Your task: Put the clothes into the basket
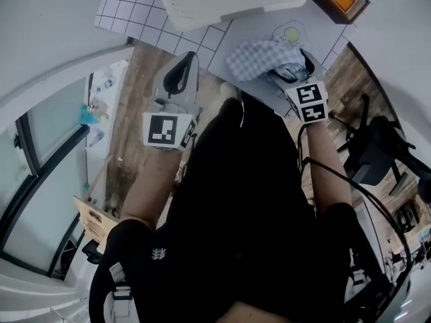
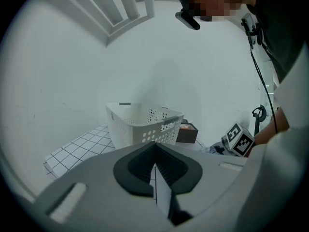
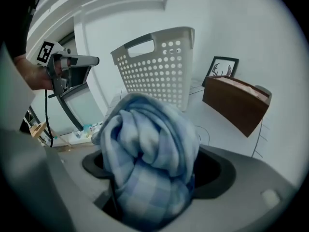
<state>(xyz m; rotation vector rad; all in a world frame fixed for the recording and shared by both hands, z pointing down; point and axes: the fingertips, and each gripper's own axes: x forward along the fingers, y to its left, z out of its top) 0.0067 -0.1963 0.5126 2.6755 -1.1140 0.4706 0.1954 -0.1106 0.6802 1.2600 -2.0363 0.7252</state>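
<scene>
Cloth (image 3: pixel 145 153) in a pale blue check is wadded into a soft, rounded bundle with deep folds, lying on the white table (image 1: pixel 252 32) just short of the laundry basket (image 3: pixel 159 71). It sits between the jaws of the right gripper (image 3: pixel 154 178), which stand wide apart. Dark pad shows bare on either side, so the cloth looks straddled rather than pinched. The step in hand appears to be the pick-up. Next the jaws need to close firmly on the bundle, then lift it over the basket's rim and let go inside. Loose folds may trail or slip. The left gripper (image 2: pixel 155 161) hangs off to the side, jaws together and empty. A brown box (image 3: pixel 236 103) stands beyond.
</scene>
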